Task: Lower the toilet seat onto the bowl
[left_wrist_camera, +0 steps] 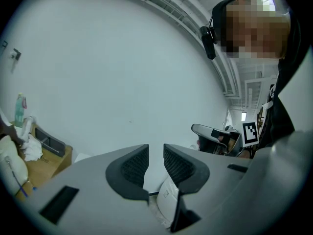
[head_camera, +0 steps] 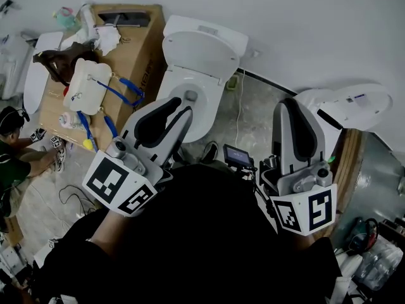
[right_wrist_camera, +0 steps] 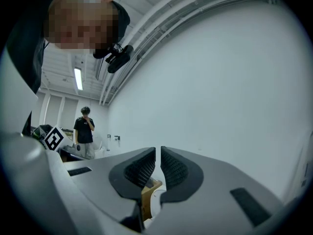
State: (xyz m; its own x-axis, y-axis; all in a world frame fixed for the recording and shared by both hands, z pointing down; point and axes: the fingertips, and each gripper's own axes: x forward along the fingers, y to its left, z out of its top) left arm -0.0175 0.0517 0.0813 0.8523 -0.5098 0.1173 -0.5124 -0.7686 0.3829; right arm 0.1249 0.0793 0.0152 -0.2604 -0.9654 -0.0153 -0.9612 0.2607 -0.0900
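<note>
In the head view a white toilet stands against the wall. Its seat (head_camera: 201, 54) is raised and leans back, and the bowl (head_camera: 190, 106) lies uncovered below it. My left gripper (head_camera: 176, 106) hangs in front of the bowl's near rim, apart from it. Its jaws stand open with nothing between them, as the left gripper view (left_wrist_camera: 155, 155) also shows. My right gripper (head_camera: 292, 104) is further right, away from the toilet. Its jaws are shut on nothing (right_wrist_camera: 158, 155) and point level at the bare wall.
A cardboard box (head_camera: 136, 49) piled with clutter stands left of the toilet. A second white toilet (head_camera: 345, 106) lies at the right by a wooden board. A person (head_camera: 16, 160) crouches at the far left. Another person (right_wrist_camera: 84, 131) stands far off.
</note>
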